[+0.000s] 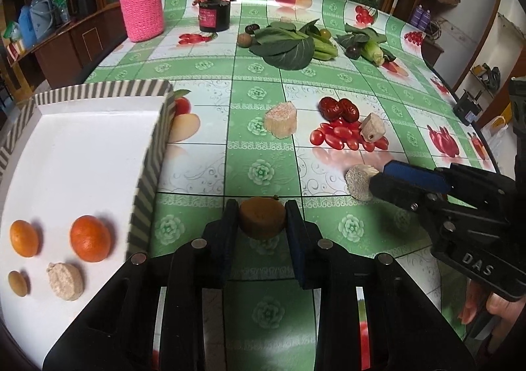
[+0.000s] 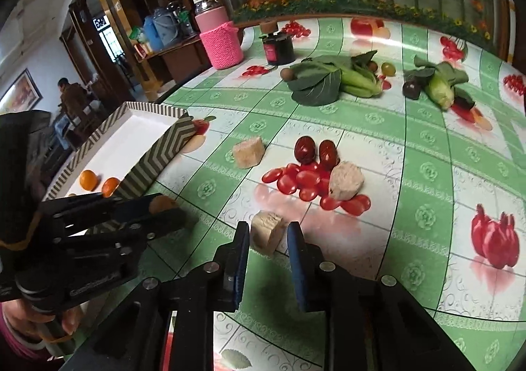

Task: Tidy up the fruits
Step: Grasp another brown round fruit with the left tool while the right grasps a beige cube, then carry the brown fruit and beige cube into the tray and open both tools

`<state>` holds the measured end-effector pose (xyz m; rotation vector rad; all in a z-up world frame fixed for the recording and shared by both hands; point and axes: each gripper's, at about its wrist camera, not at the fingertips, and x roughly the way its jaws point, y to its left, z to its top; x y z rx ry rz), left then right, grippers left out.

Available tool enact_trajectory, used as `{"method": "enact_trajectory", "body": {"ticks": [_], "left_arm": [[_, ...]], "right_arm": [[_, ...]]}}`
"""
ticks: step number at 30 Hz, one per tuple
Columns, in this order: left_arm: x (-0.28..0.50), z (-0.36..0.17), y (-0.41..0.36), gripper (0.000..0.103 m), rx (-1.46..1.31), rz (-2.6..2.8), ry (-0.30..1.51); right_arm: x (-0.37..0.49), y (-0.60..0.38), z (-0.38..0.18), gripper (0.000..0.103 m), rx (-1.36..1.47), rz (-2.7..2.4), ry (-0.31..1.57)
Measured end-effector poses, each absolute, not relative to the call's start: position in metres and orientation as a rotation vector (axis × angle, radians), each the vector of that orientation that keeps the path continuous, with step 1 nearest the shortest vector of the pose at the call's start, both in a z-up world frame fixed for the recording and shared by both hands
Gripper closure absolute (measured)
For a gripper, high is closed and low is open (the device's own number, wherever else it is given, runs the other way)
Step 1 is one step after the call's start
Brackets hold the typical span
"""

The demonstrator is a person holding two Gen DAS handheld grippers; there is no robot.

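Holding two pieces near the striped-walled white tray.

Left gripper pinches a round brown fruit just above the green floral bench, beside the tray wall, apparently for transfer to the two oranges inside. Right gripper straddles a pale fibrous cut chunk resting on the bench; whether the pads press it cannot be told.

Tabletop: glossy printed covering, reflective. Tray: matt white paper-like floor, striped card walls. Jar sleeve: pink knitted yarn. Oranges: dimpled, slightly shiny. Left tool: matt black plastic, metal fasteners.
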<state>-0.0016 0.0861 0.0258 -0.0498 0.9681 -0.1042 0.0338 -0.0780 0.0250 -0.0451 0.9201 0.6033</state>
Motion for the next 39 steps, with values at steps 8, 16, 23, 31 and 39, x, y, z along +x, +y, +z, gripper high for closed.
{"method": "enact_trajectory", "body": {"ticks": [8,16,23,31,39], "left_arm": [[-0.010,0.030,0.092,0.075,-0.053,-0.106,0.960],[-0.013,0.032,0.088,0.076,-0.060,-0.125,0.954],[-0.020,0.038,0.091,0.075,-0.060,-0.124,0.939],[-0.028,0.043,0.099,0.075,-0.082,-0.119,0.930],[-0.051,0.058,0.124,0.075,-0.108,-0.101,0.891]], "right_arm": [[0.048,-0.093,0.026,0.077,-0.017,0.494,0.929],[0.040,-0.091,0.030,0.074,-0.066,0.511,0.917],[0.053,-0.074,0.010,0.071,-0.176,0.469,0.951],[0.043,-0.078,0.015,0.078,-0.087,0.545,0.932],[0.006,-0.068,0.045,0.078,-0.034,0.612,0.858]]}}
